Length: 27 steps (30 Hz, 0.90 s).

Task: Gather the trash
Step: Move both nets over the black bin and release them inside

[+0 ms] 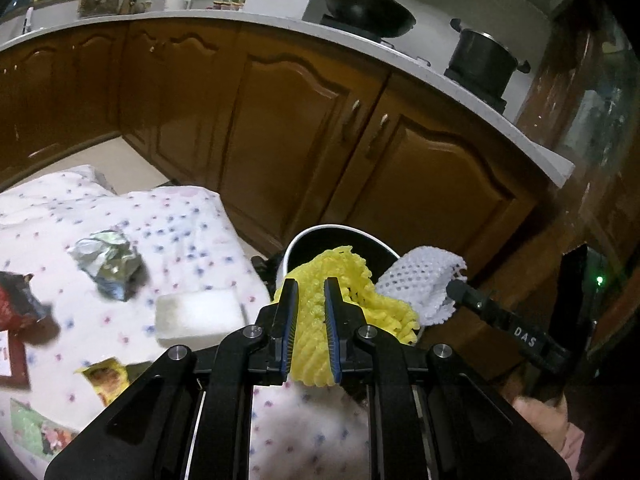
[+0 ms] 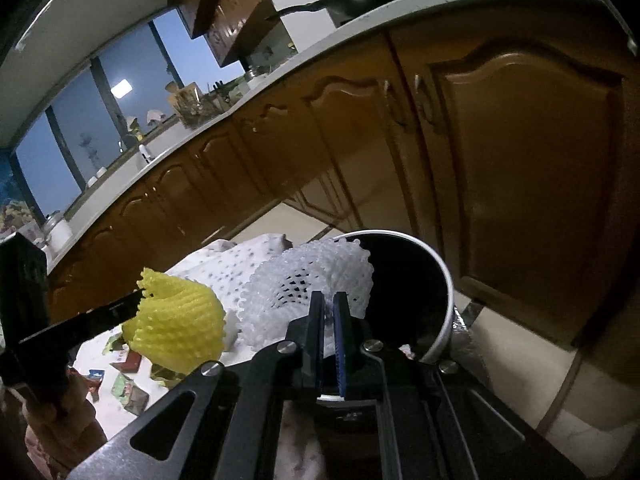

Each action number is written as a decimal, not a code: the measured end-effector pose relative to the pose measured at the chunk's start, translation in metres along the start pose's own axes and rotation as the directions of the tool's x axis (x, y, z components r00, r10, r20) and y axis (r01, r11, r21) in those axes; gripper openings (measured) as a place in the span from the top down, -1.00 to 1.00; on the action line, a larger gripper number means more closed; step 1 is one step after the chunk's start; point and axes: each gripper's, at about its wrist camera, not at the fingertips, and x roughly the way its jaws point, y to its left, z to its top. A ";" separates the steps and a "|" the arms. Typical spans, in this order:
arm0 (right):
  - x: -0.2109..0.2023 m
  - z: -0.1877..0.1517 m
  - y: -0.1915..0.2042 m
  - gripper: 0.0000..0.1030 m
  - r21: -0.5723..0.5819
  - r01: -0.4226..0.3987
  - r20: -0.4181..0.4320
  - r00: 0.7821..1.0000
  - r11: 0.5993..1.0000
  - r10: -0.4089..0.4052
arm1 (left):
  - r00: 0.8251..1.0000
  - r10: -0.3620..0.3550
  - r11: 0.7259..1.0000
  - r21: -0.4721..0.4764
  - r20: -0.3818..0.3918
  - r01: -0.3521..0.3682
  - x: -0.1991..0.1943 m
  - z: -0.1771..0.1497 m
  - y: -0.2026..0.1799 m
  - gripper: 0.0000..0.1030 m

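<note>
Above the rim of the bin point(image 1: 340, 236), at twelve o'clock from both cameras, two foam fruit nets hang ready to drop. The left gripper point(image 1: 311, 280) is clamped on the yellow net point(image 1: 352, 300), its jaws pressed into the foam on either side. The right gripper point(image 2: 329, 300) has its jaws nearly together on the lower edge of the white net point(image 2: 316, 276), which sits partly over the bin's dark mouth.

To do this step well, I would carry each net fully past the rim before letting go, since foam this light could catch on the edge and roll back onto the cloth. Releasing one claw at a time seems safer, because the two nets sit just beside each other.

Counted: one bin, two nets. On the flowered cloth point(image 1: 120, 208), at nine o'clock in the left view, lie one crumpled silver wrapper point(image 1: 108, 264), one red packet point(image 1: 18, 300), one white block point(image 1: 200, 314), one yellow wrapper point(image 1: 106, 378) and one green wrapper point(image 1: 32, 428) at the edge. Those five look like the trash yet to gather.
</note>
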 end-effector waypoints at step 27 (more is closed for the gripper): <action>0.049 0.008 -0.038 0.43 -0.018 0.089 -0.137 0.987 0.996 -0.090 | 0.984 -0.010 1.000 0.003 -0.177 0.011 0.114 0.006 -0.022 -0.11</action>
